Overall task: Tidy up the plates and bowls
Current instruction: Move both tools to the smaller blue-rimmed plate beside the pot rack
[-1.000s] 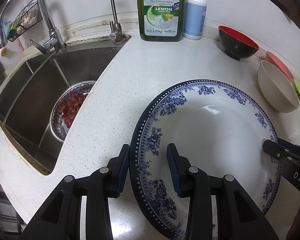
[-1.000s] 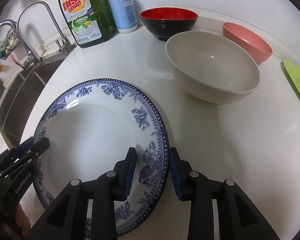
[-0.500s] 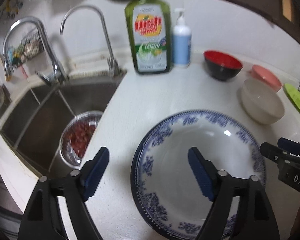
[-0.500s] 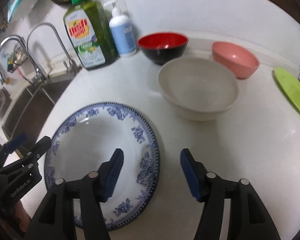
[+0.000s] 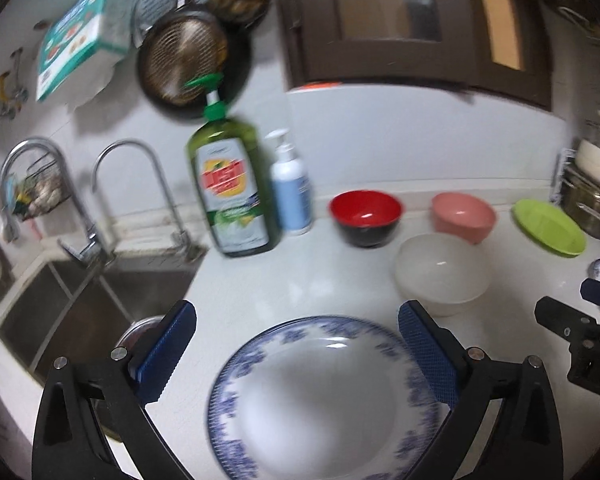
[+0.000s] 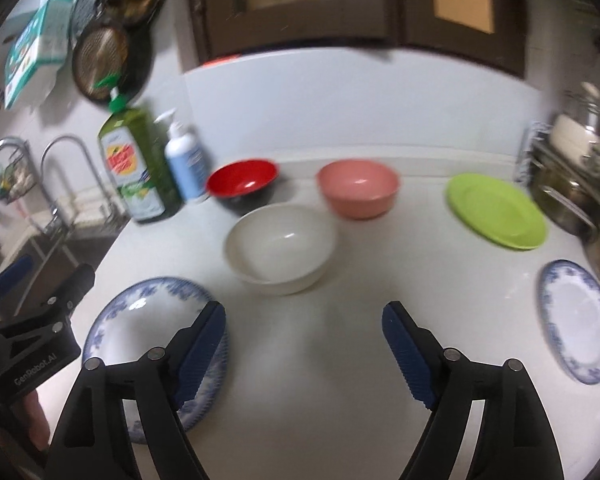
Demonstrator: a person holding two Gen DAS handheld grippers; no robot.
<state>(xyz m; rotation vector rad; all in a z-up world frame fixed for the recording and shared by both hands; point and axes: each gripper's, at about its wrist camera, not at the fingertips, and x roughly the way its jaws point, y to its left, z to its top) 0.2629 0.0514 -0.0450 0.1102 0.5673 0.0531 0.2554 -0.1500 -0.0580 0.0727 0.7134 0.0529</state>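
Observation:
A large blue-and-white plate lies flat on the white counter. My left gripper hangs open above its near side, holding nothing. My right gripper is open too, to the right of the plate over bare counter. Behind stand a white bowl, a red-and-black bowl and a pink bowl. A green plate and a smaller blue-and-white plate lie to the right.
A steel sink with two taps and a colander of red fruit sits at the left. A green dish soap bottle and a white pump bottle stand at the back wall. A rack with pots fills the right edge.
Both grippers let go of the large plate's rim, opened wide and rose back from it. The plate now rests on the counter and more of the kitchen shows.

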